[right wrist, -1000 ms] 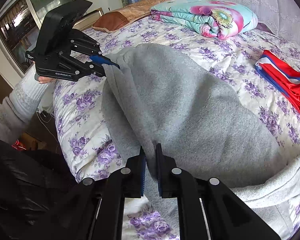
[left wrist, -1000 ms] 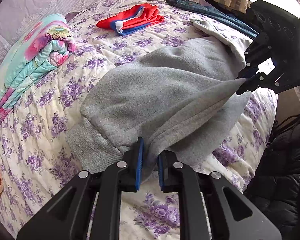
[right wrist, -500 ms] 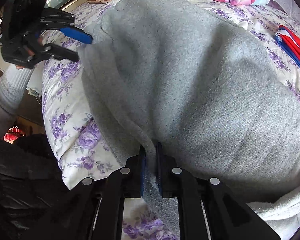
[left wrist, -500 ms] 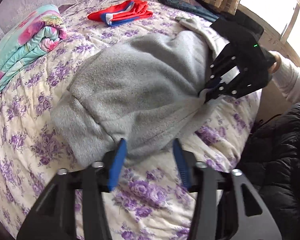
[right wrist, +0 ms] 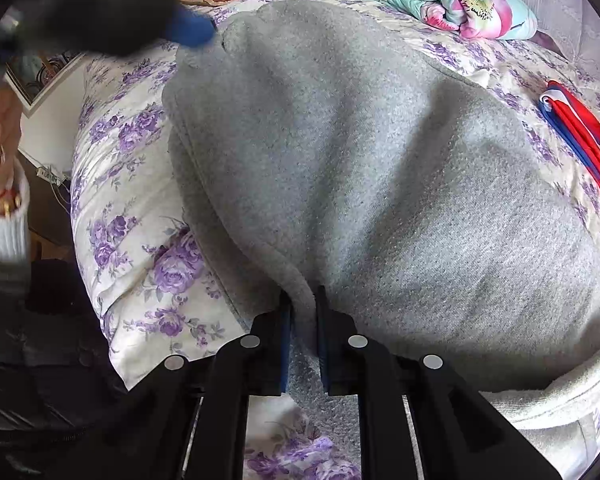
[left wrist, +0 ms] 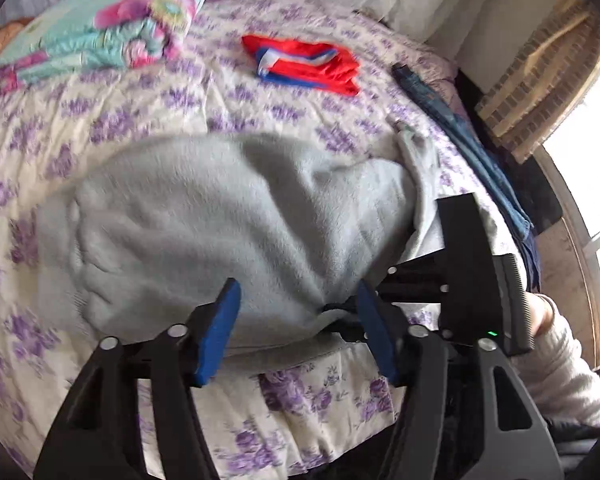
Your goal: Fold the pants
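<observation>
Now we have the grey pants (right wrist: 380, 168) lying folded across the floral bed (right wrist: 112, 208), near its edge. Our right gripper (right wrist: 302, 320) pinches the near fold edge, jaws narrow on the cloth. Our left gripper (left wrist: 296, 328) stands half wide and is closing, with cloth between its pads but not pressed. We judge it best to lay the edge flat and square before letting go. Only the left view shows the jeans (left wrist: 468, 148) at the far right; only the right view shows the pinch clearly.
</observation>
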The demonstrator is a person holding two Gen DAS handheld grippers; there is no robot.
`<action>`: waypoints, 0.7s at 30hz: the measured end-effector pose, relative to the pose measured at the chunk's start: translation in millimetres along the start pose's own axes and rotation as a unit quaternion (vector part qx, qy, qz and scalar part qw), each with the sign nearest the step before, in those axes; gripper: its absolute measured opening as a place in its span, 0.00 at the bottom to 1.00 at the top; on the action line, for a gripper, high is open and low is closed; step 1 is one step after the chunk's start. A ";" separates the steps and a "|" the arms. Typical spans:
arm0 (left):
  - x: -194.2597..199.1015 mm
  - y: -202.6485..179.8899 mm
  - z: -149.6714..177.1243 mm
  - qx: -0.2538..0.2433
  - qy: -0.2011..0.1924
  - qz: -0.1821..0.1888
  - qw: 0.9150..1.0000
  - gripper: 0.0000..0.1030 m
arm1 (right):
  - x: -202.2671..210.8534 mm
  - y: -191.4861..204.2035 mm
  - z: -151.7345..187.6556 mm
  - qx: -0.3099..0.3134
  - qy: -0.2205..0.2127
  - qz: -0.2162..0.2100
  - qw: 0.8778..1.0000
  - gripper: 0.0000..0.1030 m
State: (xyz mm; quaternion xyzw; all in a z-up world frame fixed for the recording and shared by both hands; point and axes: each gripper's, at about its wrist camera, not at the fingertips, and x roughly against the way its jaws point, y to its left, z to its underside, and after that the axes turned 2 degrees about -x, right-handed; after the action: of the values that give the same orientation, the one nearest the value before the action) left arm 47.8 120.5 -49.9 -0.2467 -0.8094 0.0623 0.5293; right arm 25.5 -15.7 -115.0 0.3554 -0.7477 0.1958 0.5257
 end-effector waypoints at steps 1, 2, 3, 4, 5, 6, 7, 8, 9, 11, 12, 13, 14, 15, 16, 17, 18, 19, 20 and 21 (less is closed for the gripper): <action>-20.4 3.5 3.1 0.025 0.025 0.006 0.999 0.24 | 0.5 0.2 0.8 -0.002 -0.003 0.000 1.000 0.13; -39.8 8.0 7.9 0.046 0.049 0.012 0.998 0.16 | 0.8 -0.4 1.6 -0.005 -0.006 -0.001 1.000 0.13; -56.7 12.5 14.5 0.060 0.069 0.005 0.996 0.03 | 1.1 -1.8 3.5 -0.009 -0.008 -0.003 1.000 0.15; -66.8 16.7 20.3 0.071 0.074 0.001 0.995 0.00 | 0.9 -2.8 4.4 -0.014 -0.006 -0.007 1.000 0.16; -68.2 20.8 24.5 0.082 0.067 0.013 0.994 0.00 | 2.8 -4.7 6.8 -0.018 -0.006 -0.007 1.000 0.16; -65.6 22.8 27.7 0.086 0.062 0.021 0.994 0.00 | 5.7 -4.9 8.6 -0.022 -0.005 -0.009 1.000 0.17; -63.4 24.1 30.4 0.091 0.063 0.027 0.993 0.00 | 10.7 -6.3 9.7 -0.030 0.000 -0.018 0.999 0.21; -62.2 25.4 33.1 0.094 0.064 0.030 0.993 0.00 | 17.8 -8.9 10.9 -0.042 0.002 -0.031 0.999 0.23; -63.7 25.3 35.8 0.092 0.063 0.028 0.993 0.01 | 26.9 -14.7 10.9 -0.060 -0.001 -0.052 0.997 0.30; -63.4 21.5 39.1 0.080 0.054 0.018 0.995 0.01 | 46.3 -28.6 8.2 -0.098 -0.021 -0.082 0.992 0.30; -63.3 18.6 39.8 0.074 0.051 0.010 0.996 0.01 | 53.0 -32.8 4.8 -0.107 -0.032 -0.076 0.991 0.30; -63.0 15.8 39.8 0.068 0.050 0.003 0.996 0.01 | 55.5 -35.5 1.5 -0.109 -0.037 -0.060 0.992 0.26; -63.2 14.5 38.4 0.064 0.050 -0.002 0.997 0.01 | 52.3 -35.9 -2.0 -0.105 -0.033 -0.045 0.993 0.20; -63.1 13.4 38.3 0.061 0.050 -0.005 0.997 0.01 | 44.2 -35.9 -4.8 -0.103 -0.020 -0.039 0.994 0.13; -62.8 13.7 36.8 0.060 0.049 -0.005 0.997 0.01 | 33.9 -36.5 -7.2 -0.105 -0.006 -0.040 0.994 0.13; -62.4 14.7 37.1 0.058 0.049 -0.004 0.997 0.01 | 21.9 -35.4 -8.0 -0.106 0.012 -0.042 0.993 0.13; -62.1 15.5 37.7 0.059 0.048 -0.001 0.997 0.01 | 9.4 -33.3 -7.7 -0.103 0.031 -0.039 0.993 0.13; -62.3 16.7 38.2 0.059 0.047 0.002 0.997 0.01 | -1.7 -29.7 -5.7 -0.101 0.047 -0.031 0.993 0.13; -62.6 17.7 38.8 0.060 0.048 0.004 0.997 0.01 | -5.4 -27.9 -6.2 -0.099 0.044 -0.023 0.994 0.12; -62.4 18.8 39.2 0.062 0.048 0.006 0.997 0.01 | -6.2 -26.9 -7.7 -0.099 0.044 -0.019 0.994 0.12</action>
State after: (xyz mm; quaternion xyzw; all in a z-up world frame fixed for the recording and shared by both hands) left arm 39.1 114.1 -125.2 -0.2212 -0.7762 0.1034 0.5813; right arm 51.5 -26.6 -120.0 0.3070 -0.7324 0.1260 0.5945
